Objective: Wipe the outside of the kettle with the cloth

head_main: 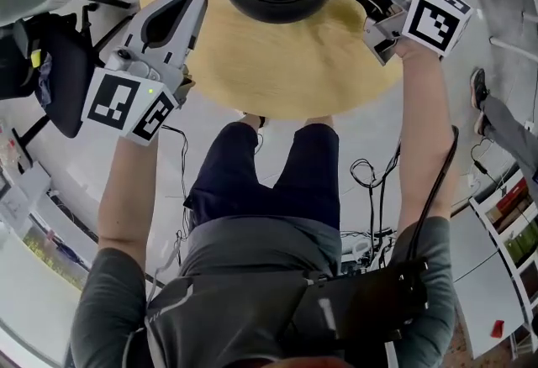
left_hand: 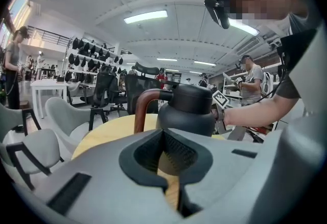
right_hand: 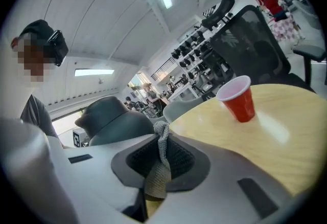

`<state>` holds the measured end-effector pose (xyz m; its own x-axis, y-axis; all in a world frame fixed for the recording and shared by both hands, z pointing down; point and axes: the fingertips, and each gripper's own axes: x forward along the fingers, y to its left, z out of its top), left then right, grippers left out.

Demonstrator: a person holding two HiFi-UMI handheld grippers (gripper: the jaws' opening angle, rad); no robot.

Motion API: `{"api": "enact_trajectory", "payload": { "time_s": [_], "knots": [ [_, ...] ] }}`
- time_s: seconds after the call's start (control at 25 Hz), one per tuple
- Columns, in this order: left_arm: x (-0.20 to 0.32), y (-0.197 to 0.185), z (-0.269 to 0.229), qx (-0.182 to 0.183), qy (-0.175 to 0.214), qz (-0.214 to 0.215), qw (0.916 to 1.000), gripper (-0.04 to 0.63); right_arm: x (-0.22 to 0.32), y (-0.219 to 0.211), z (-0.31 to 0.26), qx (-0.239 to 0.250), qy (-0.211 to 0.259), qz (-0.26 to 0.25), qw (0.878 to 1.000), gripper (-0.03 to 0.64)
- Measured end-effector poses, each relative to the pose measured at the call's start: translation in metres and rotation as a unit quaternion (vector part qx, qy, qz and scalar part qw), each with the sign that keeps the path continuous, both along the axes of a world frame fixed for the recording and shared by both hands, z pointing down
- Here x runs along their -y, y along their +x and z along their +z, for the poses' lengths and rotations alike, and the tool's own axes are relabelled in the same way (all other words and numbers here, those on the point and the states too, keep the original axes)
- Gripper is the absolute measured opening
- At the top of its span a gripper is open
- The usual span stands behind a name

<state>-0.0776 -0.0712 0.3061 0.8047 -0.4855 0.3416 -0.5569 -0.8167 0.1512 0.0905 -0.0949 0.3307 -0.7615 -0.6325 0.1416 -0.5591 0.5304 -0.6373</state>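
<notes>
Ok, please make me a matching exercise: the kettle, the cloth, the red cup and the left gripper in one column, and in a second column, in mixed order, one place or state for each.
Column one:
1. kettle
2. cloth
3. red cup
4. left gripper

Column two:
a. shut, with nothing in it
b. pinched in the right gripper
c. black, with a brown handle
d. standing on the table, open end up

Pairs: 1-c, 2-b, 3-d, 4-a

Nothing legible anywhere — no word, brand, number or sign can be made out.
</notes>
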Motion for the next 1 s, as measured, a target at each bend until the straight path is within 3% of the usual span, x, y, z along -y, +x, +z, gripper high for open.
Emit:
{"api": "enact_trajectory", "payload": {
  "time_s": [0.24,0.4,0.64,1.0],
  "knots": [
    [-0.017,-0.006,0.001,0.004,0.004,0.026,0.9997,0.008,-0.042,0.004,0.0,0.009,0.02,0.087,0.996,0.054],
    [-0.014,-0.006,0.004,0.01,-0.004,0.018,0.9998,0.008,-0.057,0.013,0.017,-0.012,0.0,0.133,0.991,0.054],
    [-0.015,0.001,0.005,0.029,-0.006,0.012,0.9995,0.008,-0.069,0.005,0.022,-0.028,0.02,0.134,0.99,0.054],
    [-0.031,-0.005,0.024,0.022,-0.019,0.012,0.9995,0.008,-0.093,-0.019,0.025,-0.056,0.043,0.15,0.986,0.054]
  ]
}}
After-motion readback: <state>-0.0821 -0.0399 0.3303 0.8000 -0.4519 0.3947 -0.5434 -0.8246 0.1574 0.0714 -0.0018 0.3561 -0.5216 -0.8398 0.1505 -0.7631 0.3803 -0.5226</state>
